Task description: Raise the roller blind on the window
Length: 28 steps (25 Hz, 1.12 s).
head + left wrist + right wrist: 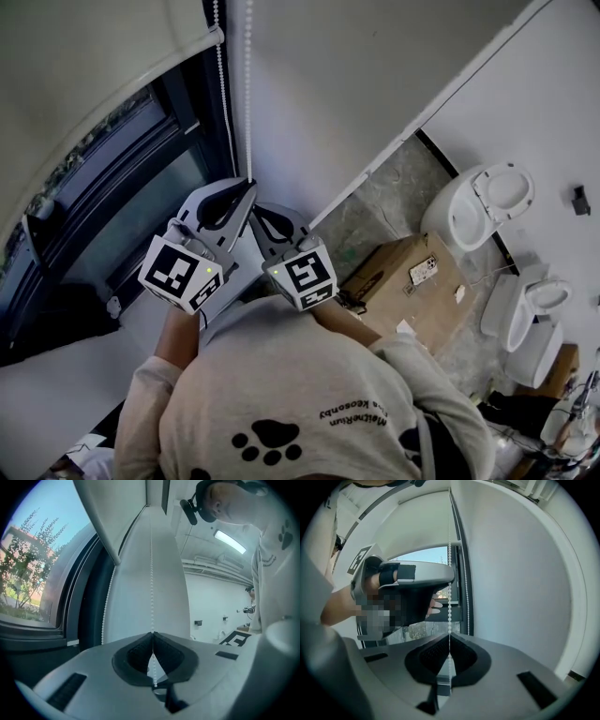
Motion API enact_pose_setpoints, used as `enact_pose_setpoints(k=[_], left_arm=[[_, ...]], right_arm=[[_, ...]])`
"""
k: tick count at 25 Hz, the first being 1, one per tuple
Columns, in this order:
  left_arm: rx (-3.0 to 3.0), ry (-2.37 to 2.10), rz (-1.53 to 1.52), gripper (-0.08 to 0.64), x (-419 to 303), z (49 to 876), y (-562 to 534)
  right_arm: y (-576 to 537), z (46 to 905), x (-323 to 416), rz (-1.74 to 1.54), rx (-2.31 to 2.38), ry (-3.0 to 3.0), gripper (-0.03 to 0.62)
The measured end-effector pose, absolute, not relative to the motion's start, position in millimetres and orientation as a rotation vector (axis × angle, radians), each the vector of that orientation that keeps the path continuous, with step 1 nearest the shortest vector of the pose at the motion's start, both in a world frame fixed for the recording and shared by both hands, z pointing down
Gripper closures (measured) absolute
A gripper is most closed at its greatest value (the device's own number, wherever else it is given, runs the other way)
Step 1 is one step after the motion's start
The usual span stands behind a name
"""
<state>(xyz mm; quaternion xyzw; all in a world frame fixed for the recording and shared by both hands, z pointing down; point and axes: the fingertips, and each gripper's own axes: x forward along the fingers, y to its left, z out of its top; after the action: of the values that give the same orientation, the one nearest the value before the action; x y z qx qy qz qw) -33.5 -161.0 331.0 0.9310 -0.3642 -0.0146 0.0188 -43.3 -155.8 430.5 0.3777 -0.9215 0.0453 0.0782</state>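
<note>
- The left gripper (152,634) is pinching the bead chain (151,564) between closed fingers, beside the window (33,588).
- The right gripper (449,638) is clamping it just below.
- The roller blind (75,56) is covering the window's top.

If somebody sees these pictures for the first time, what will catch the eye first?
Most likely the two grippers at the head view's centre: the left gripper and the right gripper are both shut on the white bead chain beside the window. Then the pale roller blind at upper left, and two white toilets on the floor at right.
</note>
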Motion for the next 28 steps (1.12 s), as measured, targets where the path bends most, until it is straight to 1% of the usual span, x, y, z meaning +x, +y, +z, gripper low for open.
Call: enact_pose_setpoints(k=[9,24,28], left_arm=[[2.896,-1.170,-0.089,0.548,-30.9,339.3,-161.5],[2.849,-1.183,-0.032,0.548,-29.9,365.5,-164.2],[2.830,-1.181,0.023,0.548,-31.7,384.9,-164.9]], right_arm=[[-157.8,438.5,-39.4,0.106,1.151,-2.766,0.583],[-155.0,463.6,-38.3,0.128,1.109,-2.732,0.583],[-151.2,482.2,-35.5,0.178,1.094,-2.704,0.583]])
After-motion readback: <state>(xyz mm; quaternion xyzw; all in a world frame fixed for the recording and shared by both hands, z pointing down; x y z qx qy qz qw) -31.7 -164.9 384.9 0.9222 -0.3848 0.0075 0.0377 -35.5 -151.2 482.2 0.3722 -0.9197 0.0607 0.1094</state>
